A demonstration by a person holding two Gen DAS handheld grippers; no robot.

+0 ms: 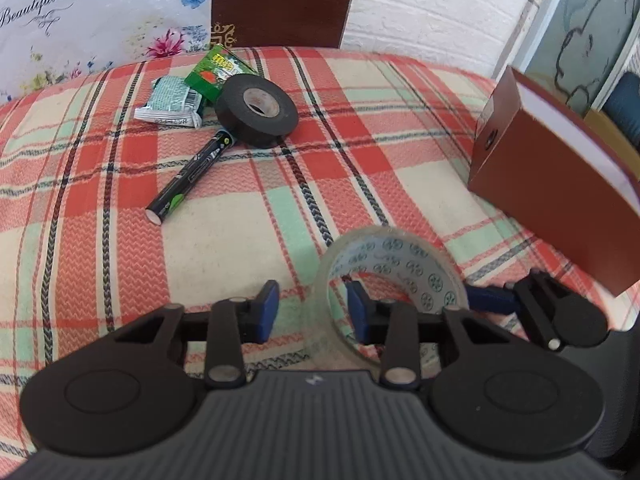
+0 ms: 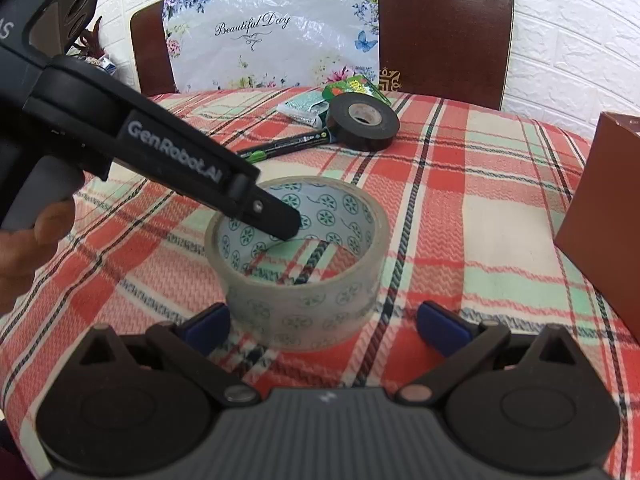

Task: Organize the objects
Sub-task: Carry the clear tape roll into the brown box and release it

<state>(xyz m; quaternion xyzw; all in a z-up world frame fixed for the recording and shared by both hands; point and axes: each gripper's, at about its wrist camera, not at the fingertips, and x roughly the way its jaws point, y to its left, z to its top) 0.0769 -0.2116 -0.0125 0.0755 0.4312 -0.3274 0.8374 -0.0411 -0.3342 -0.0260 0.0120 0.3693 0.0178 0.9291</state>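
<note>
A roll of clear tape [image 2: 298, 264] with a printed core lies flat on a plaid tablecloth [image 2: 480, 208]. The left gripper [image 1: 312, 304] straddles its wall — one blue pad [image 1: 357, 306] inside the ring, one outside — with its jaws parted. The right gripper [image 2: 324, 322] hovers just before the roll, jaws wide. Farther back lie a black marker [image 1: 188, 178], a black tape roll [image 1: 258, 110], a silver packet [image 1: 170, 102] and a green box [image 1: 218, 72]. A brown box [image 1: 560, 184] stands right.

Tape roll [image 2: 298, 264] near front; marker [image 2: 286, 146], second roll [image 2: 362, 120] behind.
</note>
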